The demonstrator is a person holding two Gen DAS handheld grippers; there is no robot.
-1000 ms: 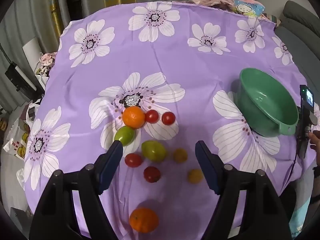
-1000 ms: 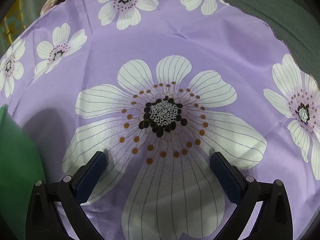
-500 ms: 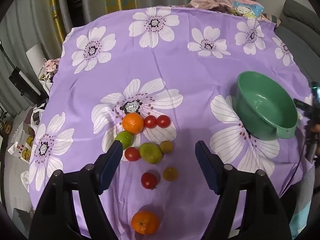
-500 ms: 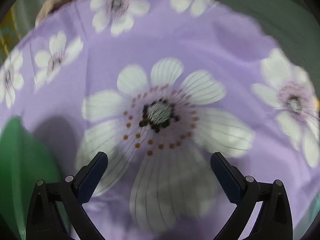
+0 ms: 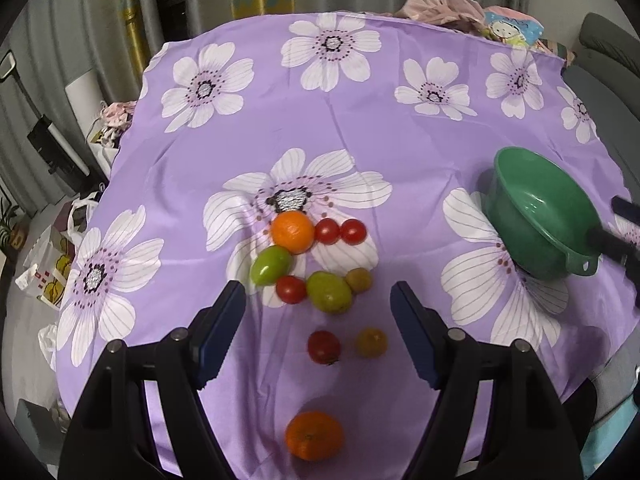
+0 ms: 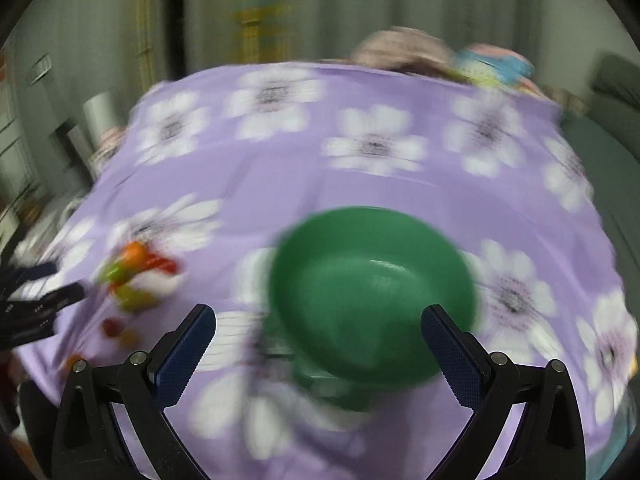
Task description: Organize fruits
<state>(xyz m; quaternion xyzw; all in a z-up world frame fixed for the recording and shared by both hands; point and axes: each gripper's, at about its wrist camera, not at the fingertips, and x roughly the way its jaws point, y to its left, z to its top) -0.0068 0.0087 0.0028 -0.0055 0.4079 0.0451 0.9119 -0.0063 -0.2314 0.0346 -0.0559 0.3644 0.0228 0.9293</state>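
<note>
Several fruits lie on the purple flowered cloth: an orange, two red tomatoes, a green fruit, another green fruit, small red and yellow ones, and a second orange near the front edge. An empty green bowl stands at the right. My left gripper is open and empty, above the fruits. My right gripper is open and empty, above the near side of the bowl; this view is blurred.
Curtains, bags and clutter lie beyond the table's left and far edges. A pile of cloth sits at the far edge. A grey sofa is at the right. The right gripper shows beside the bowl in the left view.
My left gripper has risen and drawn back, showing more of the table. My right gripper has swung fast from the flower print to face the green bowl and the fruits.
</note>
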